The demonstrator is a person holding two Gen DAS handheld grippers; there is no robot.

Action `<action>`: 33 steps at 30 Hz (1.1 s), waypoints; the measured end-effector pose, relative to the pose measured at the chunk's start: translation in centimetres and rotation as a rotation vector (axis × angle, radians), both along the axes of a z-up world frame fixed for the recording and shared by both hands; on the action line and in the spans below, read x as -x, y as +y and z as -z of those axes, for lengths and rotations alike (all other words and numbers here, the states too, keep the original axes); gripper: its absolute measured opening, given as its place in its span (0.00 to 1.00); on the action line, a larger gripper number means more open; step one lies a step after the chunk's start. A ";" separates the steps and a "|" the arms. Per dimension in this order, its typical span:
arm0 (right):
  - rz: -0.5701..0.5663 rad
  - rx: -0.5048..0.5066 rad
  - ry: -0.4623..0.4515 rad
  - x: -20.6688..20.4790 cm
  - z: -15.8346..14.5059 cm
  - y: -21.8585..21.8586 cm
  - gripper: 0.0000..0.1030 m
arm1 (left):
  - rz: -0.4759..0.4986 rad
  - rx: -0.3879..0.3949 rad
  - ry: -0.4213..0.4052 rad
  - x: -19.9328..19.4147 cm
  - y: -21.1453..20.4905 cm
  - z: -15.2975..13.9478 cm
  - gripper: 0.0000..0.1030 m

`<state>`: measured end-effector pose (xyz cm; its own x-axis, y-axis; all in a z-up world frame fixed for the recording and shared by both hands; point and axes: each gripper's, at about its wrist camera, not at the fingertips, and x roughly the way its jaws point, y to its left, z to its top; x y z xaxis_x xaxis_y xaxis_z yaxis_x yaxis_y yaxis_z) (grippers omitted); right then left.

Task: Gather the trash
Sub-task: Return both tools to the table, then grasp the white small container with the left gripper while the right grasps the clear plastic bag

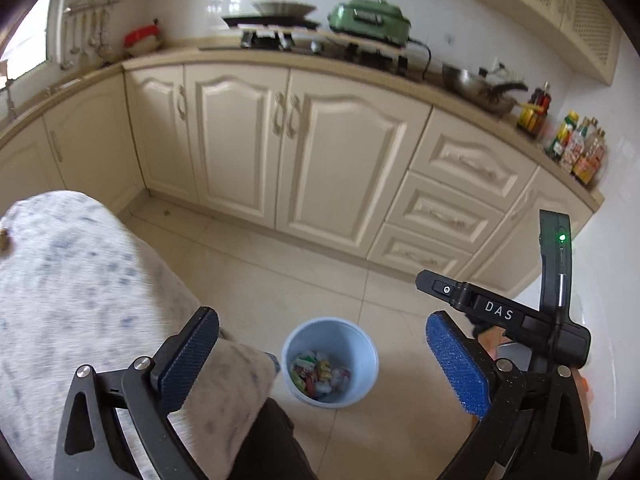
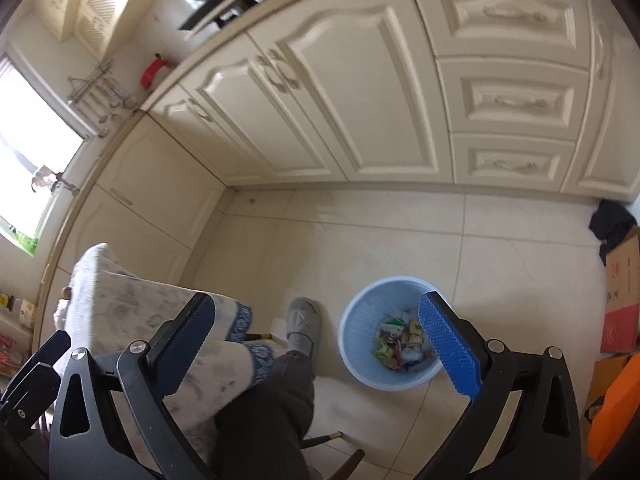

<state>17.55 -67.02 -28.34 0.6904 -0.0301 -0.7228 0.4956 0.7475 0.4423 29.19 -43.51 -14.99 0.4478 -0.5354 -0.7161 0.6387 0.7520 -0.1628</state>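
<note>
Standing on pale tiled floor (image 2: 400, 236), a blue bin (image 2: 356, 344) holds colourful wrappers (image 2: 396, 344), well apart from cream cabinets (image 1: 320, 152). Left gripper (image 1: 332, 360) and right gripper (image 2: 316, 356) both hang spread wide, empty. Cloth-draped table (image 1: 72, 280) crowds left; cardboard boxes (image 2: 620, 300) line right edge.

Your left gripper (image 1: 320, 364) held up with its blue-padded fingers spread wide and nothing between them, your right gripper (image 2: 316, 352) likewise gaping and empty, tipped downward, its body just beside the left one, your dark-trousered leg (image 2: 272, 396) below both.
</note>
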 end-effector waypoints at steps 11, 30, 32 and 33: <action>-0.244 0.126 -0.159 -5.2 -9.9 13.6 1.00 | -0.244 0.100 -0.168 3.4 17.3 -4.4 0.99; -0.532 0.304 -0.171 -11.5 -10.4 35.9 1.00 | -0.596 -0.013 -0.175 6.7 37.5 -1.3 0.99; -0.552 0.302 -0.167 -12.0 -9.9 37.1 1.00 | -0.585 -0.049 -0.148 6.0 37.3 -0.2 0.99; -0.558 0.300 -0.163 -12.2 -9.7 37.4 1.00 | -0.575 -0.070 -0.136 5.2 36.9 0.2 0.99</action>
<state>29.73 -29.58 -18.66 0.7604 0.1805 -0.6238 -0.0583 0.9757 0.2112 23.97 -6.59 -15.21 0.7425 -0.1333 -0.6564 0.1370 0.9895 -0.0459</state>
